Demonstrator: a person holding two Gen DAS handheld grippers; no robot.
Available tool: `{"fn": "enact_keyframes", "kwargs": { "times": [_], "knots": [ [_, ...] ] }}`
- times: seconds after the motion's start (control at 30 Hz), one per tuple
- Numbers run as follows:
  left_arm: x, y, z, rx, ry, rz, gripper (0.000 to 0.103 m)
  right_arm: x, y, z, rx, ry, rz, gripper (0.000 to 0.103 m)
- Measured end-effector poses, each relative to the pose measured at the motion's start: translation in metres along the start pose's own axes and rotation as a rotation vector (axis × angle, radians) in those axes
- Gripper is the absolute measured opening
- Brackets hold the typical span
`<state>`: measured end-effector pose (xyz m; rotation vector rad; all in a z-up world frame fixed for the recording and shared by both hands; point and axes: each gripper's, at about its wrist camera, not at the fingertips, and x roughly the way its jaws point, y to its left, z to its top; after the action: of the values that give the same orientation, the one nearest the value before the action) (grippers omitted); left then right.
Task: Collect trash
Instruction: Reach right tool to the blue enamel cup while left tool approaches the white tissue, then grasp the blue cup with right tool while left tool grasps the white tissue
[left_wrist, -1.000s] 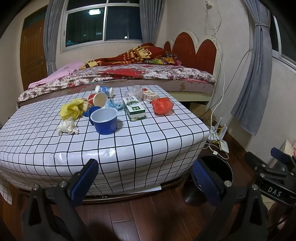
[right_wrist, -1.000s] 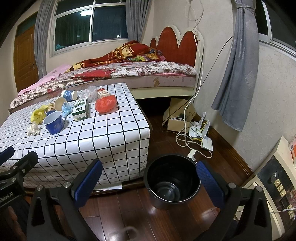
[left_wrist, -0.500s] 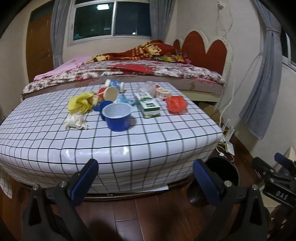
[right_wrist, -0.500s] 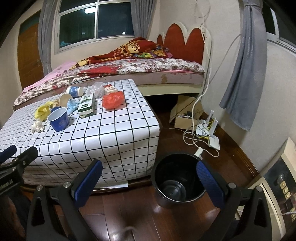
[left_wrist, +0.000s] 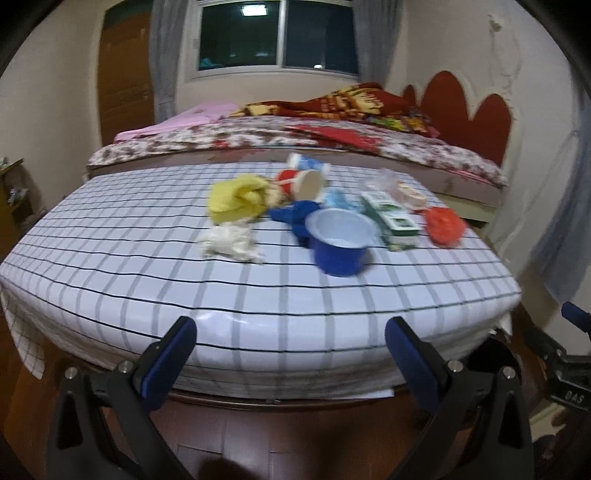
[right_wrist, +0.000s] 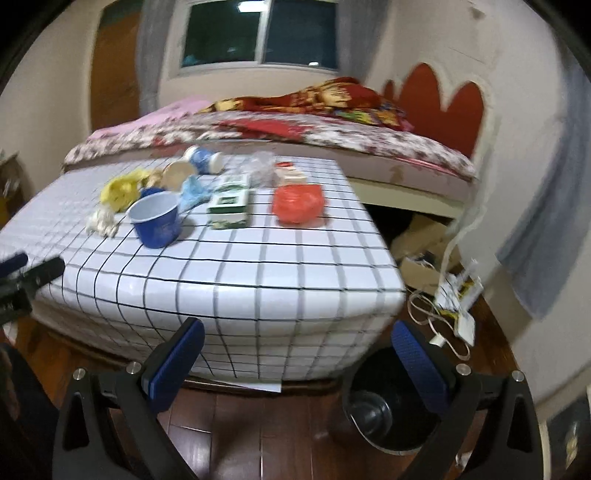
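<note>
Both tools, left tool (left_wrist: 290, 341) and right tool (right_wrist: 297, 345), gaping wide, carrying nothing; trash probably lying ahead on desk (right_wrist: 258, 258) awaiting pickup; bin (right_wrist: 391, 410) standing below right tool.

Both hand-held grippers (left_wrist: 290, 334) (right_wrist: 297, 336) agape, empty

Crumpled wrappers, cups (left_wrist: 339, 241) and seemingly a carton (right_wrist: 229, 201) litter the checkered table (right_wrist: 258, 266)

L wrist: low, faces table (left_wrist: 258, 302) front | R wrist: table (right_wrist: 258, 266) corner | shared: tabletop
</note>
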<state>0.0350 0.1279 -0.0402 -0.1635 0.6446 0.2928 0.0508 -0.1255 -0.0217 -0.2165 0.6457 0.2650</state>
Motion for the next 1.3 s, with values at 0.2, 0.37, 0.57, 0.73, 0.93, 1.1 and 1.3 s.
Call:
{"fn": "enact_keyframes", "kwargs": {
  "times": [0.2, 0.37, 0.57, 0.73, 0.93, 1.1, 1.3],
  "knots": [
    [0.021, 0.048, 0.006, -0.057, 0.008, 0.104, 0.102, 0.034, 0.039, 0.028, -0.007, -0.008, 0.173, 0.102],
    [0.039, 0.077, 0.013, -0.085, 0.011, 0.146, 0.102, 0.064, 0.083, 0.052, -0.04, -0.044, 0.255, 0.102],
    [0.06, 0.093, 0.023, -0.122, 0.019, 0.104, 0.102, 0.107, 0.13, 0.07, -0.115, -0.014, 0.282, 0.097],
    [0.079, 0.092, 0.029, -0.119, 0.033, 0.073, 0.102, 0.144, 0.144, 0.083, -0.123, 0.026, 0.281, 0.092],
    [0.107, 0.09, 0.042, -0.127, 0.053, 0.031, 0.101, 0.17, 0.144, 0.103, -0.13, 0.023, 0.3, 0.078],
    [0.135, 0.083, 0.053, -0.125, 0.088, -0.022, 0.096, 0.172, 0.135, 0.108, -0.135, -0.002, 0.308, 0.078],
    [0.157, 0.075, 0.058, -0.1, 0.114, -0.033, 0.083, 0.173, 0.129, 0.109, -0.145, -0.007, 0.332, 0.077]
  ]
}}
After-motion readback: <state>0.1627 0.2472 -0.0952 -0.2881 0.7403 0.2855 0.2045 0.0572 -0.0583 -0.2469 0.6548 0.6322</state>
